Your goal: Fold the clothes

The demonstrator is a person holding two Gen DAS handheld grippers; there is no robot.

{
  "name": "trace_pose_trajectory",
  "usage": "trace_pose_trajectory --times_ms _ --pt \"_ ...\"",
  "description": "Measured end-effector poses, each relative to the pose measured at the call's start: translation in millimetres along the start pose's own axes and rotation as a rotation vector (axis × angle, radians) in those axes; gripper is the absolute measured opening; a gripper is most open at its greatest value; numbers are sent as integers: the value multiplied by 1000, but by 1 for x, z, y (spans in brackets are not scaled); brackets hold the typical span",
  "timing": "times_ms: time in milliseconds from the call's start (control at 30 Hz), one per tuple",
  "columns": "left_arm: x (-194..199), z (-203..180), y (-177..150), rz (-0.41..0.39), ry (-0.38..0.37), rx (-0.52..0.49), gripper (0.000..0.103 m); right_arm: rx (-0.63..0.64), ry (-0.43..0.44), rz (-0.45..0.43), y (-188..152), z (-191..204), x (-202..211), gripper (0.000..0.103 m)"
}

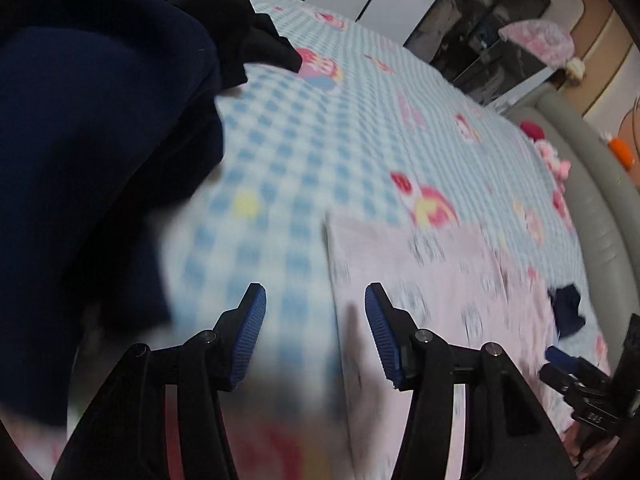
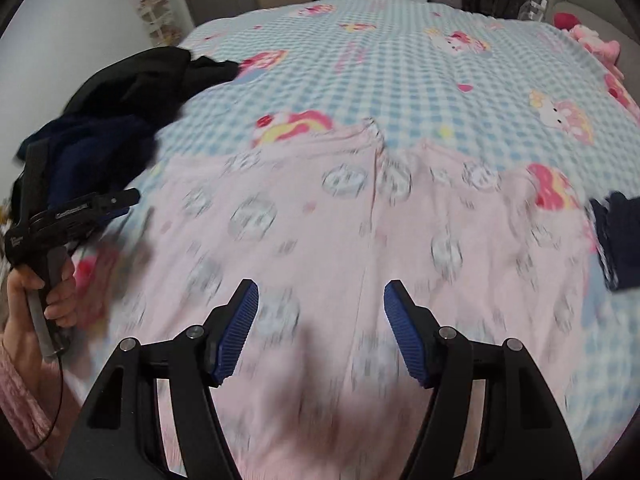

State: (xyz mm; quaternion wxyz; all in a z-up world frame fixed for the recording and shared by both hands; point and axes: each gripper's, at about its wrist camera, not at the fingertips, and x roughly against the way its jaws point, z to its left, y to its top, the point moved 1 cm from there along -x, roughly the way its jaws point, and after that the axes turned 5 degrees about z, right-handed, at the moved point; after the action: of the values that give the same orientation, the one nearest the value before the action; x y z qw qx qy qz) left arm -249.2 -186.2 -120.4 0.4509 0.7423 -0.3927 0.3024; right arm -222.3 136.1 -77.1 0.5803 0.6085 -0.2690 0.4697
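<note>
Pink fabric takes up the near part of the bed: a pale pink garment [image 2: 340, 220] printed with grey round motifs lies spread flat on the blue-and-white checked bedsheet [image 2: 400, 68], its far edge reaching toward a cartoon print in the sheet's pattern. A seam or fold runs down its middle.

Over that pink garment hangs the right gripper [image 2: 320, 332], blue-padded fingers spread wide with nothing between them. The left gripper [image 1: 315, 332] hangs at the pink garment's left edge, where cloth meets checked sheet, and its fingers are likewise parted and empty. In the right wrist view a hand [image 2: 44, 292] grips the left tool's handle just off the garment's left side, a pink knitted sleeve [image 2: 20, 392] below it.

Left of the pink garment sits a heap of dark clothes [image 2: 116, 120], navy over black, bunched and unfolded. At the garment's right edge lies a small navy item [image 2: 616, 236], crumpled; I cannot tell what it is. Beyond it, far right, pink plush toys [image 2: 592, 40] rest against the grey padded bed frame [image 1: 600, 208]. Much of the cloth is blurred.
</note>
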Motion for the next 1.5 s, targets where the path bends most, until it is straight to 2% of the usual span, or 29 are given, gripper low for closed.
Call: trace_pose_trajectory --times_ms 133,200,233,267,333,433,467,533,567,633,733,800,867,933,967,1033,1067,1100,1167,1233,1300,1400,1500 --pt "-30 10 20 8 -15 19 51 25 -51 1 32 5 -37 67" --pt "-45 14 30 13 -22 29 42 39 -66 7 39 8 -53 67" --pt "-47 16 33 8 -7 30 42 45 -74 12 42 10 -61 67" --pt "-47 17 35 1 18 30 42 48 -86 19 44 11 -69 67" --pt "-37 18 39 -28 98 26 34 45 -102 31 44 11 -78 67" --pt "-13 14 43 -79 175 -6 33 20 -97 19 41 8 -73 67" --pt "-3 10 41 -76 113 -20 34 8 -84 10 40 8 -66 67" --pt "15 -6 24 -37 -57 -76 37 -10 -38 -17 31 12 -46 67" --pt "20 -18 12 -12 -94 -113 40 -18 -13 -31 25 14 -36 67" --pt "28 -39 -19 40 -108 -184 41 -26 29 -43 5 22 -16 67" --pt "32 -54 -70 102 -145 -215 41 -8 82 -20 -34 40 -1 67" --pt "32 -64 -95 131 -139 -250 41 31 86 -5 -61 54 4 67" --pt "33 -74 -118 157 -127 -289 41 60 47 -1 -85 60 5 67" --pt "34 -79 -129 161 -101 -303 41 50 13 2 -106 59 7 67" --pt "31 -79 -130 161 -72 -313 41 34 28 14 -113 56 7 67" --pt "20 -83 -135 164 99 -392 41 35 67 59 -124 50 4 68" --pt "15 -86 -137 164 171 -435 41 65 79 108 -129 50 -2 69" --pt "15 -89 -137 159 189 -446 41 85 68 147 -134 49 -5 67" --pt "26 -98 -134 106 167 -442 41 55 68 124 -142 40 9 66" --pt "43 -114 -138 40 107 -480 41 12 120 64 -149 28 36 66" --pt "54 -131 -149 8 49 -523 41 -14 130 3 -154 14 61 67" --pt "57 -162 -169 23 -20 -592 43 -61 84 -43 -160 -14 86 68" --pt "42 -188 -182 78 -17 -675 43 -110 15 -58 -164 -51 99 67"
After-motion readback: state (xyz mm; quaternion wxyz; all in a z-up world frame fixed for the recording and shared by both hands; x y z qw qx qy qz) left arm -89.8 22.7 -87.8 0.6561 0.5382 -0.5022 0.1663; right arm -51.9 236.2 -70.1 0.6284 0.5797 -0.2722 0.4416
